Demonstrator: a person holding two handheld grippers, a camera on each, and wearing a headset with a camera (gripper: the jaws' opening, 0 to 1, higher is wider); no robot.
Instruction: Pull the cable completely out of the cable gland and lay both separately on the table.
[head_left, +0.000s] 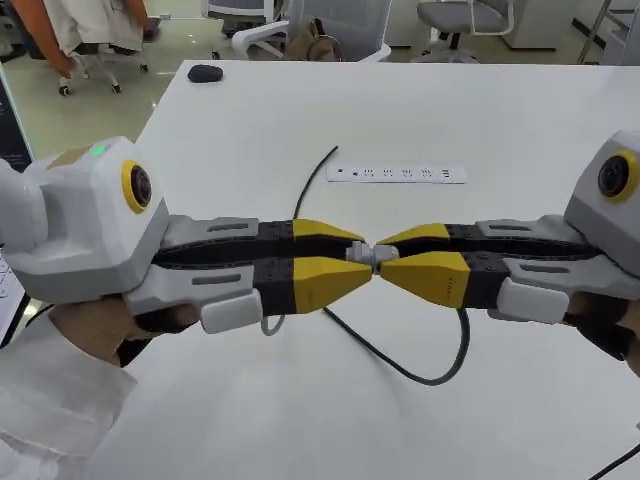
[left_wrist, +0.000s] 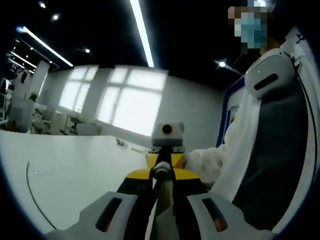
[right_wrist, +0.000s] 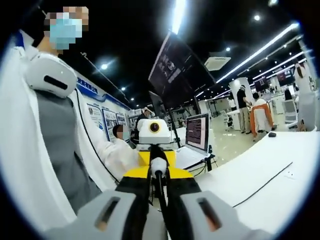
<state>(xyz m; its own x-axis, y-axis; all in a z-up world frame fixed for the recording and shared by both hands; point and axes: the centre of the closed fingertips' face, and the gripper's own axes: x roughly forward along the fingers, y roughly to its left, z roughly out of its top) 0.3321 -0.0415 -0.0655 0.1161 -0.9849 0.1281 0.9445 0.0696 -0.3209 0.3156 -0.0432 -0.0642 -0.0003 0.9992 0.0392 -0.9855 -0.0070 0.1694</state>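
Note:
Over the middle of the white table (head_left: 480, 110), my two yellow-and-black grippers meet tip to tip. A small grey cable gland (head_left: 366, 253) sits between them. My left gripper (head_left: 358, 256) comes in from the left and is shut on the gland (left_wrist: 162, 170). From the right, my right gripper (head_left: 386, 258) is shut on the black cable (right_wrist: 159, 192), which runs between its jaws up to the gland (right_wrist: 158, 165). The cable (head_left: 440, 375) loops across the table below the grippers. It passes under the left one and trails away towards the far side (head_left: 312, 180).
A white power strip (head_left: 395, 174) lies beyond the grippers and a black mouse (head_left: 205, 72) sits near the far left edge. Office chairs stand past the table. Another dark cable (head_left: 615, 462) crosses the near right corner. Monitors (right_wrist: 197, 131) stand on a side desk.

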